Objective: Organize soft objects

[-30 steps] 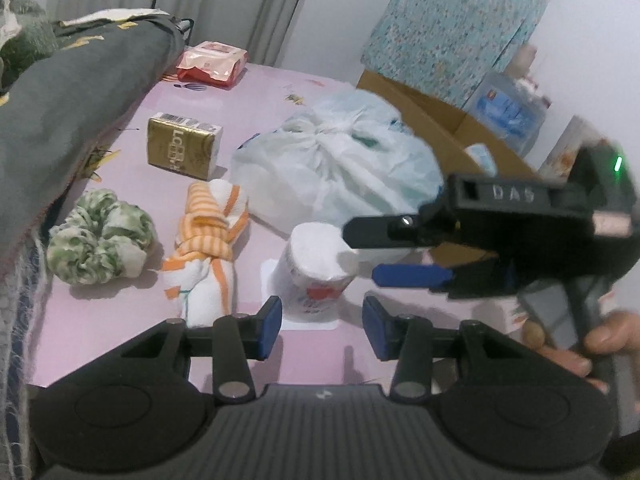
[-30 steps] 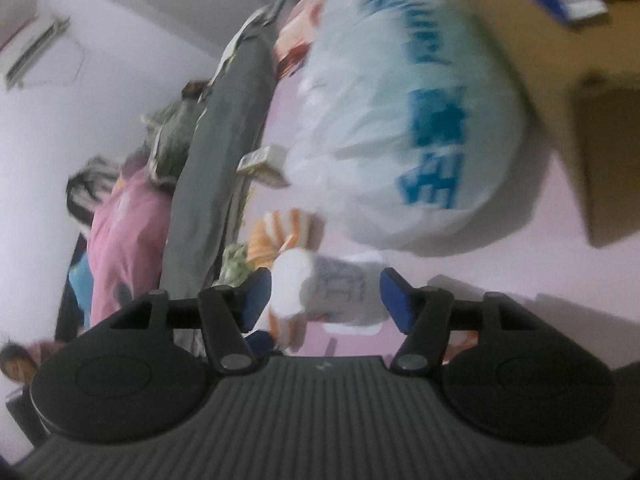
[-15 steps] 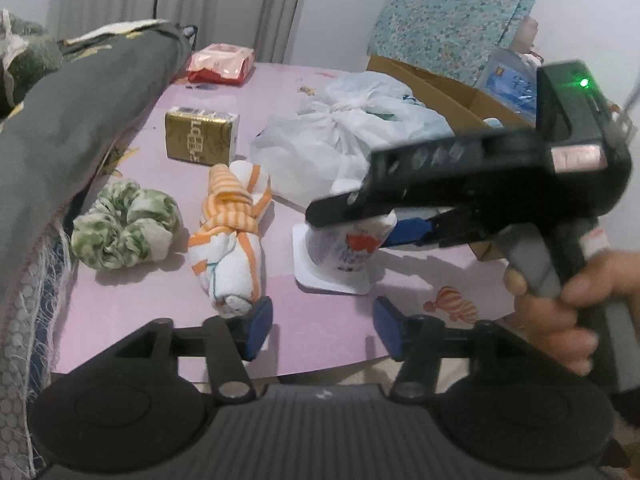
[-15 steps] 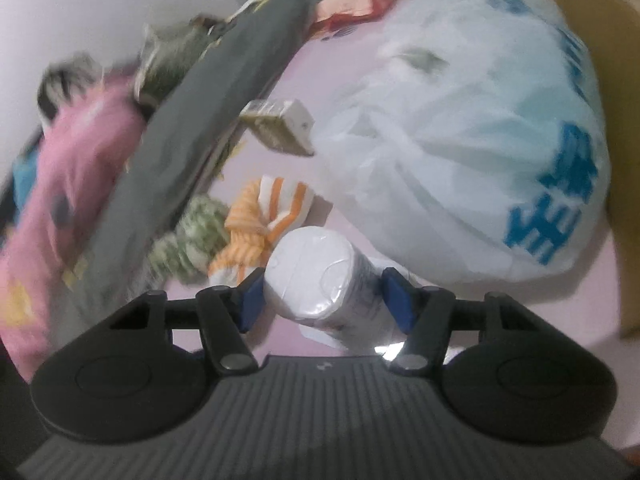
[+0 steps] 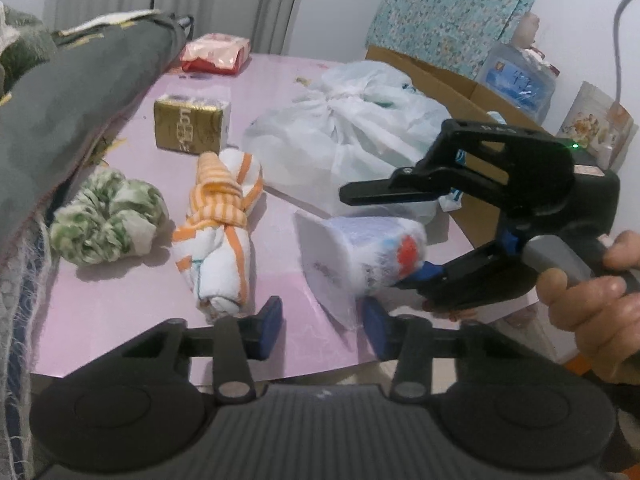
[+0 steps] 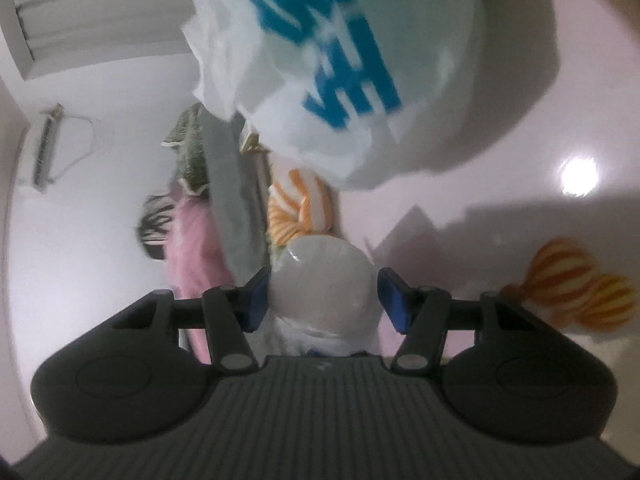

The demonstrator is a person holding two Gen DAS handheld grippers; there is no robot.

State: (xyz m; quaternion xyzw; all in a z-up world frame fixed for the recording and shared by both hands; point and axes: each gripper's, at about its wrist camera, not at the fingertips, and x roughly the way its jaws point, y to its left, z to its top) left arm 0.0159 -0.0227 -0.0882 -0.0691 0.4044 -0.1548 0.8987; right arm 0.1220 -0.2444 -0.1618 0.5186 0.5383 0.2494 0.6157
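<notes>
Tissue roll (image 5: 362, 254) tilted, base leftward

Wrapped tissue roll (image 5: 360, 252) sits between the right gripper (image 6: 320, 300) fingers, tipped over the table (image 5: 120, 312), just ahead-right of the left gripper (image 5: 320, 328). Knotted towel (image 5: 220, 232) lies ahead-left of the left gripper, scrunchie (image 5: 104, 220) further left, tissue pack (image 5: 192, 128) behind both. Tied plastic bag (image 5: 344, 148) is behind the roll, cardboard box (image 5: 460, 92) to its right.
</notes>
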